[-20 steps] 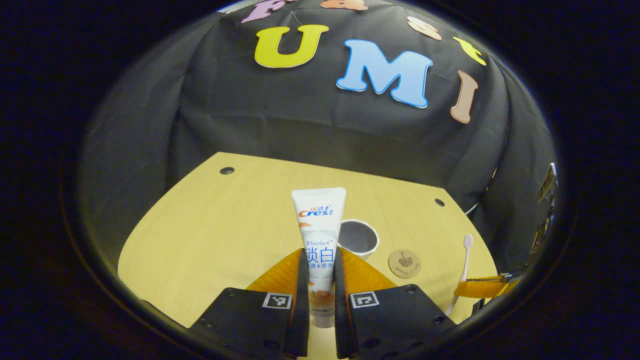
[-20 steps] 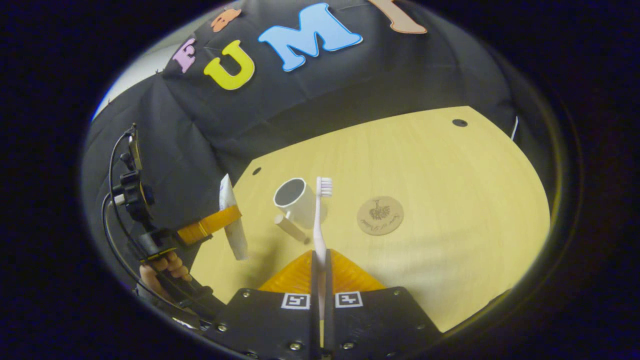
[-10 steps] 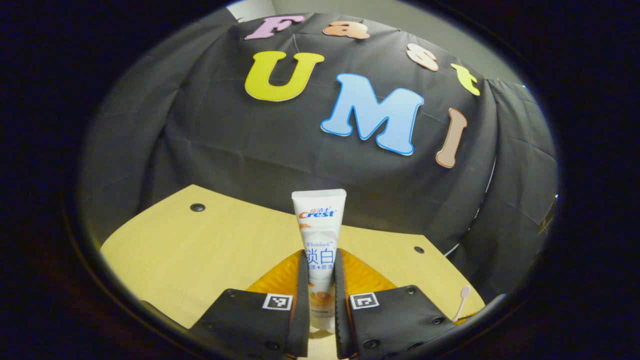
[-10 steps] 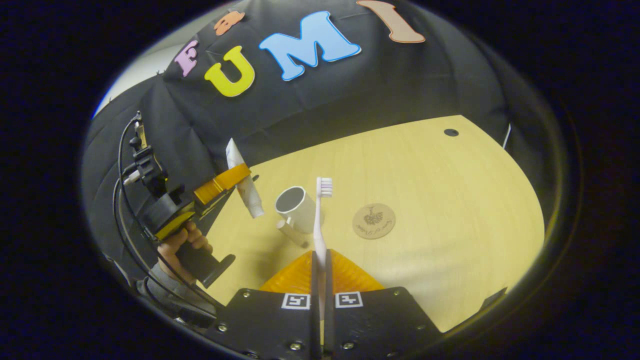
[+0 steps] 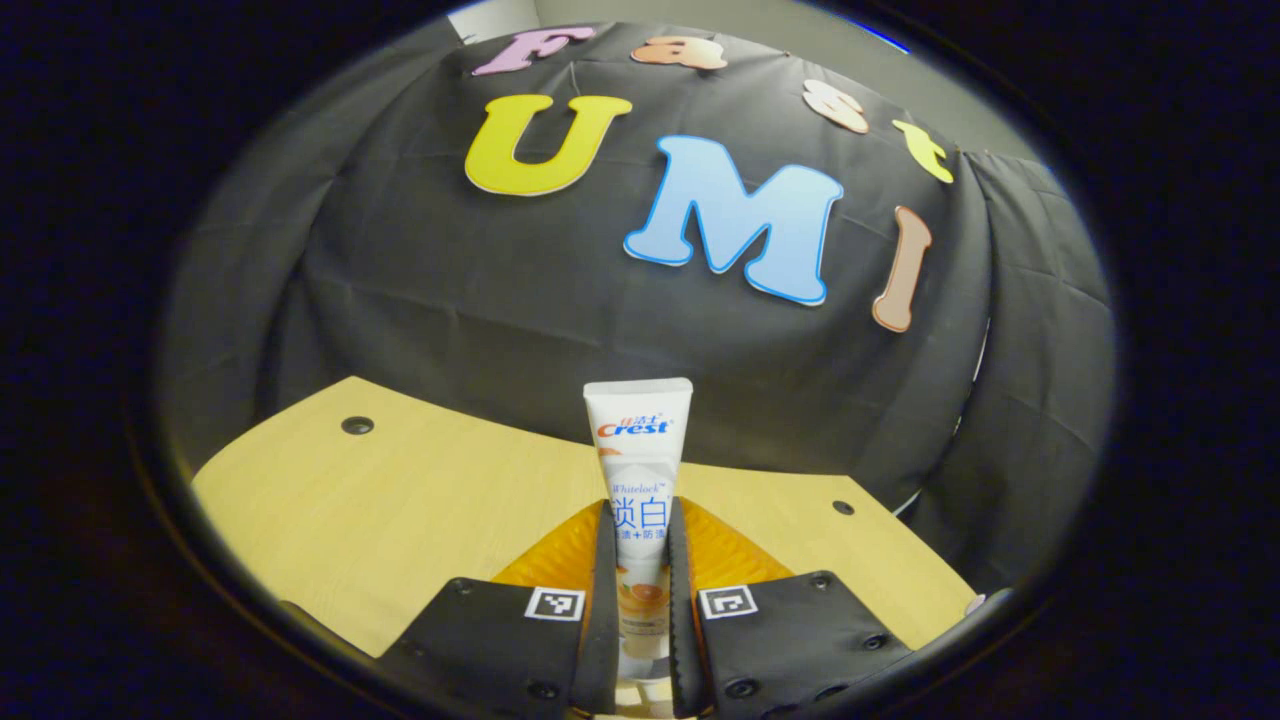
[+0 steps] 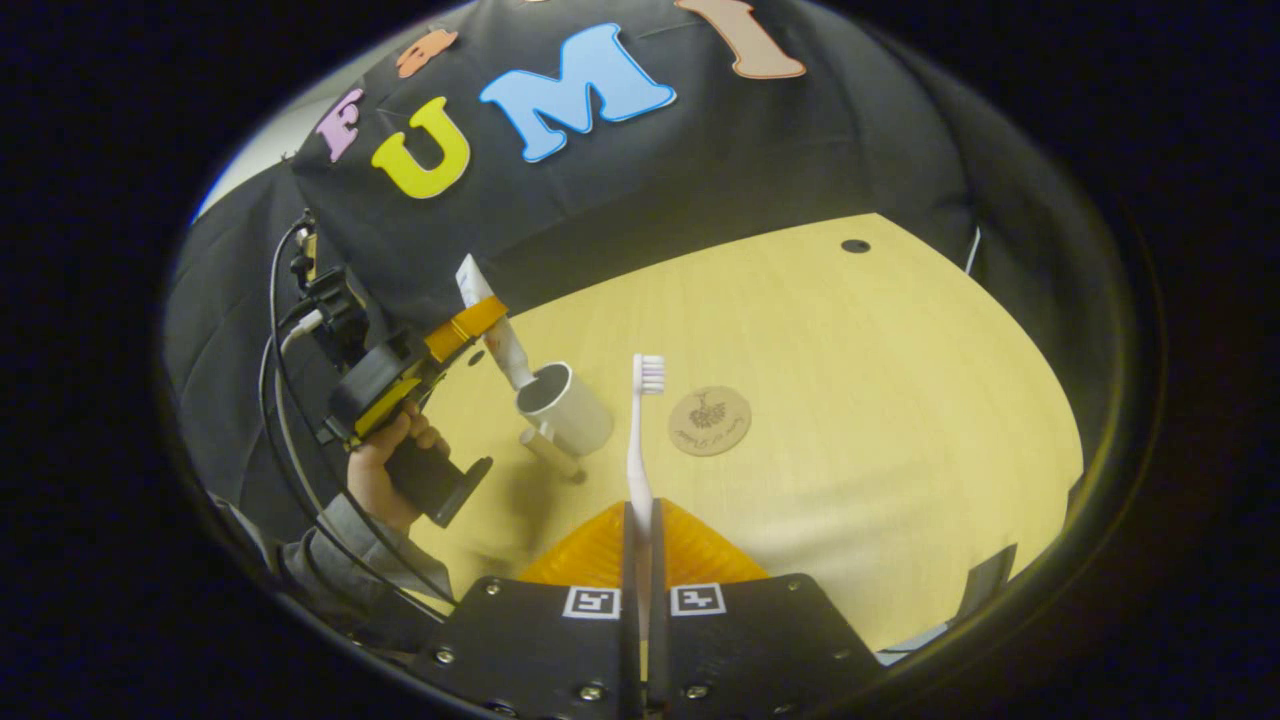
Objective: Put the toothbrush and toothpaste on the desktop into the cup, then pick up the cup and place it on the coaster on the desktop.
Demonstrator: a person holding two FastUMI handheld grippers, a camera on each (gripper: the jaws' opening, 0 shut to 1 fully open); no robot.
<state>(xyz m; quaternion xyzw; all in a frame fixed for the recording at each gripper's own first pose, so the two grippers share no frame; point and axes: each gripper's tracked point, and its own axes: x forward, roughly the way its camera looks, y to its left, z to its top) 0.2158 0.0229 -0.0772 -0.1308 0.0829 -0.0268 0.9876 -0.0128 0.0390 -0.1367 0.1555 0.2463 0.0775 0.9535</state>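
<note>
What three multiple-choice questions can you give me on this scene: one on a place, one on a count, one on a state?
1. Where does the coaster lie in the right gripper view?
A. on the desktop, right of the cup
B. under the cup
C. in the cup

2. How many cups stand on the desktop?
A. three
B. one
C. two

3. What does the right claw do?
A. is wide open
B. holds the coaster
C. is shut on the toothbrush

Answers: 1 A, the coaster lies bare beside the cup. 2 B, one white cup is seen. 3 C, both fingers press on the handle.
</note>
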